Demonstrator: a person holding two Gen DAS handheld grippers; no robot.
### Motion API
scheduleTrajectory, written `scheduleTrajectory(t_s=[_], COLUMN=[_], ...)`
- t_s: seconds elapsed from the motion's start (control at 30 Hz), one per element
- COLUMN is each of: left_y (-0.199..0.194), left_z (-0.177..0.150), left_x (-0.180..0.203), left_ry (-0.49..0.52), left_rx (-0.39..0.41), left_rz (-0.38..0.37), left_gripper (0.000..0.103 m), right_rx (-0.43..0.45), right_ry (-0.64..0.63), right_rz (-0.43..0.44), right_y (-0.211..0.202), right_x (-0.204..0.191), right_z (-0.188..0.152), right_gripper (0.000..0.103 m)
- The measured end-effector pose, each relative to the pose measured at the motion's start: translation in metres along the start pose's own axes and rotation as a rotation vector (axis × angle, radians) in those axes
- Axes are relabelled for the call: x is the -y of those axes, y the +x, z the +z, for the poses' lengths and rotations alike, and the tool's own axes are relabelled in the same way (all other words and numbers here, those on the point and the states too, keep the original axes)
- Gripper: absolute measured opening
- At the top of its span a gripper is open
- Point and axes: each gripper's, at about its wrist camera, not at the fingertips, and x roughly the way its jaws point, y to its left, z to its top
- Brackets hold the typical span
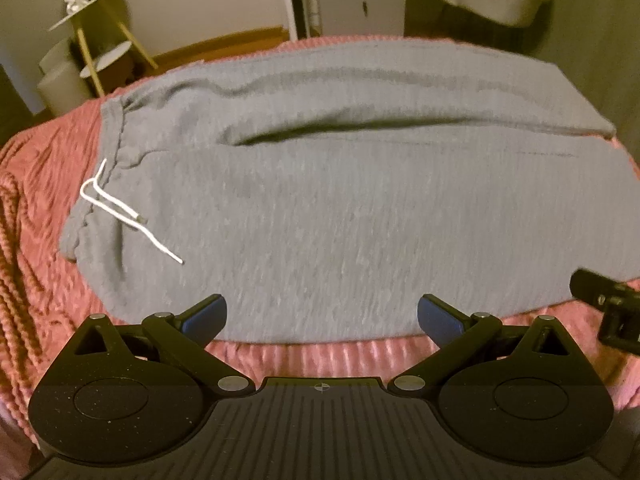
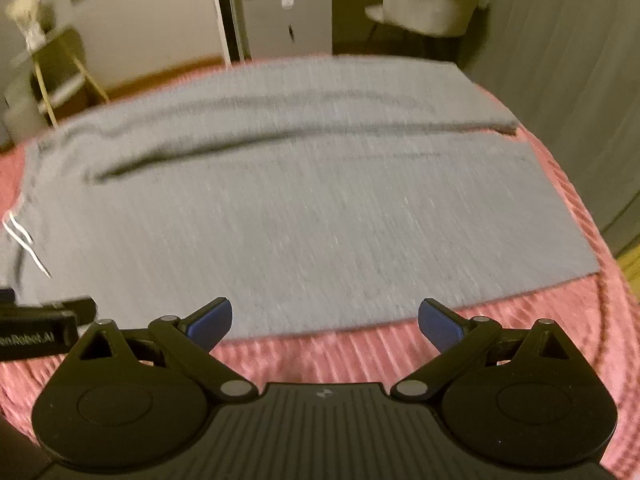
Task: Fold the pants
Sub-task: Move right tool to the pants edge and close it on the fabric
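Left claw (image 1: 322, 316) gapes wide and empty over the near hem of the pants (image 1: 340, 208); right claw (image 2: 325, 320) likewise, spread above the same edge. The pants lie flat across the pink blanket (image 1: 36, 216), waistband and drawstring (image 1: 120, 208) at 9 o'clock, cuffs at 3; bare blanket rims them at 6 and 9 o'clock.

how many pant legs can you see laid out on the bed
2: the near leg lies along the pink blanket's front edge, the far leg lies beside it, further back. Both run rightward from the waistband.
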Motion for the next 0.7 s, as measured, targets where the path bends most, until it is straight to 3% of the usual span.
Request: scheduleTrajectory(t_s=[0.07,0.23,0.3,0.33,0.4,0.43,0.57,0.7], left_y=[0.001,0.010,0.019,0.025,0.041,0.050,0.085,0.117], left_z=[0.002,0.016,0.025,0.030,0.043,0.050,0.089,0.132], left_x=[-0.004,-0.025,-0.037,-0.043,-0.055,-0.061,-0.080,-0.090], left_ry=[-0.015,-0.087,-0.122,-0.137,-0.151,-0.155,-0.205,-0.305], left_rx=[0.007,0.053,0.082,0.095,0.108,0.114,0.133,0.238], left_rz=[-0.015,-0.041,-0.019,0.001,0.065,0.091,0.129,0.034], left_gripper=[0.103,0.103,0.103,0.103,0.103,0.103,0.103,0.103], right_rx=[0.074,0.343,0.397,0.377,0.170,0.107,0.157,0.254], right_ry=[0.011,-0.022,-0.037,-0.057,-0.094,-0.067,0.063,0.107], right_rz=[0.026,-0.006,0.009,0.039,0.145,0.192,0.254,0.255], right_y=[-0.004,-0.010,0.002,0.017,0.059,0.078,0.121,0.151], right_x=[0.003,0.002,0.000,-0.002,-0.007,-0.007,-0.006,-0.004], right_z=[0.001,0.001,0.004,0.007,0.018,0.023,0.049,0.090], right_gripper=[0.100,0.100,0.100,0.099,0.099,0.099,0.099,0.099])
